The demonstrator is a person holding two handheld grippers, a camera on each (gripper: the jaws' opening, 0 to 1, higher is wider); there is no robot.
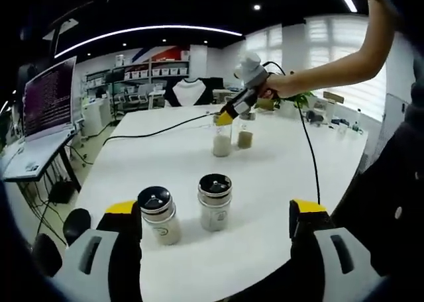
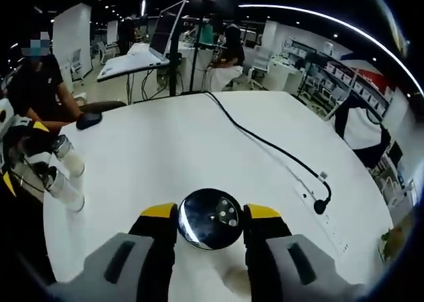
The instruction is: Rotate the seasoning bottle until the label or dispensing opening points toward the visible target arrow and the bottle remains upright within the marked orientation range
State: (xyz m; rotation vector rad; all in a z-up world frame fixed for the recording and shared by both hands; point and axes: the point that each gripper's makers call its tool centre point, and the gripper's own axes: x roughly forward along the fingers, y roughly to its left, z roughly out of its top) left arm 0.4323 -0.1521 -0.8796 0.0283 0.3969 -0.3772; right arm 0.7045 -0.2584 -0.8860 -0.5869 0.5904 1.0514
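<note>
Right hand-held gripper [image 2: 211, 217] clamps the upright seasoning bottle's [image 2: 210, 217] shiny perforated cap; left hand-held gripper [image 1: 215, 212] gapes wide.

Upright chrome-capped seasoning bottle [image 2: 211, 218]

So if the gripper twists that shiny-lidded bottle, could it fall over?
Probably not easily. The right gripper sits with a jaw on each side of the seasoning bottle, which should steady it. Its smooth, shiny lid looks slippery, though. It's tall and narrow, so a sideways shove might tip it.
</note>
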